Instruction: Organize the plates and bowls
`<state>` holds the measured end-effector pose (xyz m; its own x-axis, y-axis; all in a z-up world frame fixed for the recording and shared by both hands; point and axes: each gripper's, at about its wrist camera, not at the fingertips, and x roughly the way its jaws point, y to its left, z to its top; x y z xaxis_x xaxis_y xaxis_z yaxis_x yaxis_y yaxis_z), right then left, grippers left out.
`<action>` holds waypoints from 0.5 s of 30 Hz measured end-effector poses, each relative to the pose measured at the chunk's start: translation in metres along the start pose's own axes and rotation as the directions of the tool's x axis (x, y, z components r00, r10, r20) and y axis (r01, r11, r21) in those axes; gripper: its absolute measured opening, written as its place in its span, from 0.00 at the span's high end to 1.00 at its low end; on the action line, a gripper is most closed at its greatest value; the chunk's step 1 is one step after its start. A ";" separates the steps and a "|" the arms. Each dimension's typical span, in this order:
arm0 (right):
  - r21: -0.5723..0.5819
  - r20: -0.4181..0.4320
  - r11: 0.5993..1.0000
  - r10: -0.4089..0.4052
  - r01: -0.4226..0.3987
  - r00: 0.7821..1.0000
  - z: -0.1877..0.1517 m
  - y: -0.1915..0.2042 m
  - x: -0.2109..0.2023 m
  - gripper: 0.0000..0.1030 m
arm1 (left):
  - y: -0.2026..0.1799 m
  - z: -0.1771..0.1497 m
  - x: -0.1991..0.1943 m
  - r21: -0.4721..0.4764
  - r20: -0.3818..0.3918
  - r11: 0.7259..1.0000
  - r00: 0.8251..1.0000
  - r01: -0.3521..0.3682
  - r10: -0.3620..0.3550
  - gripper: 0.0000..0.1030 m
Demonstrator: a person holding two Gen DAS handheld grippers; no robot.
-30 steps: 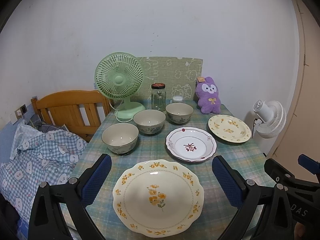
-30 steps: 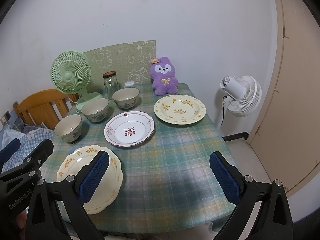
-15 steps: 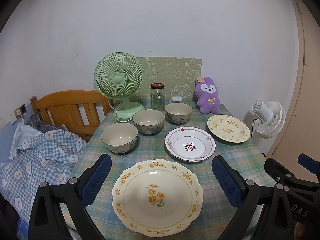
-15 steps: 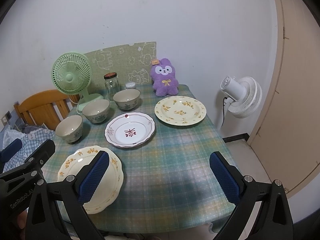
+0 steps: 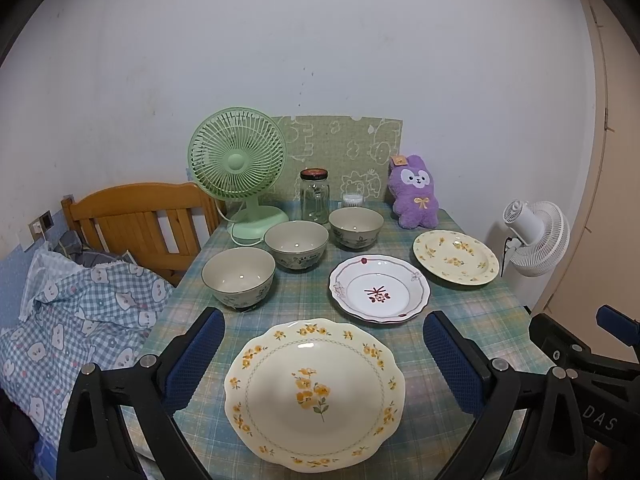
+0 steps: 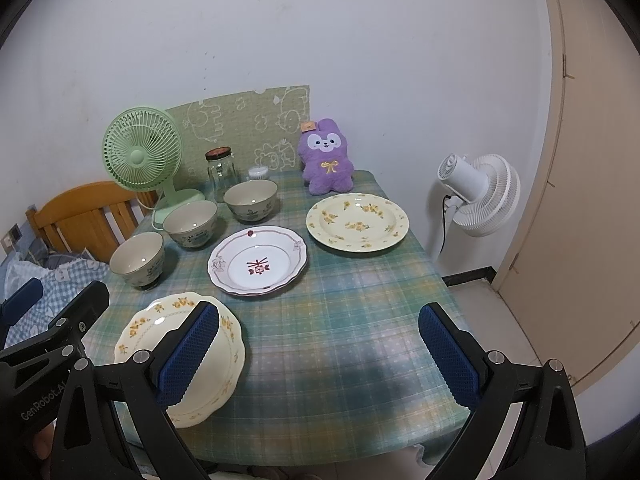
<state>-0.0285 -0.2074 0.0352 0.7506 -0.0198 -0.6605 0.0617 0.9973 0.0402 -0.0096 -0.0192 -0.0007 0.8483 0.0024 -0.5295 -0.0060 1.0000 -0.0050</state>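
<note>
While both claws hang spread wide and empty, left claw [image 5: 323, 354] frames the near yellow plate [image 5: 315, 390] at the counter's [image 6: 340, 320] front edge; right claw [image 6: 319, 350] hovers beside it, three bowls [image 5: 296, 245] behind.

My left gripper [image 5: 324, 354]: jaws wide apart, holding nothing.
Near plate [image 5: 314, 390]: yellow-flowered, between my fingers [image 5: 195, 358].
Bowls [image 5: 238, 277]: three, in a diagonal row.
</note>
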 end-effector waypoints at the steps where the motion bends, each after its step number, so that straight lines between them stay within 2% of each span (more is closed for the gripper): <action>1: 0.000 0.000 1.000 0.000 0.000 1.000 0.000 0.000 0.000 0.02 | 0.000 0.000 0.000 0.001 0.001 1.000 1.000 -0.001 0.001 0.03; 9: -0.003 0.010 1.000 0.004 -0.004 1.000 0.003 0.004 -0.002 0.04 | 0.002 0.002 -0.002 0.006 -0.002 1.000 1.000 -0.008 0.008 0.06; 15: 0.000 -0.018 0.999 0.041 -0.041 0.999 0.010 0.018 0.010 0.06 | 0.011 0.003 0.005 0.003 -0.022 0.999 0.999 -0.040 0.040 0.11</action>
<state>-0.0136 -0.1904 0.0367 0.7406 0.0228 -0.6716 0.0304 0.9973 0.0674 -0.0038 -0.0083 -0.0014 0.8356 0.0423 -0.5478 -0.0382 0.9991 0.0188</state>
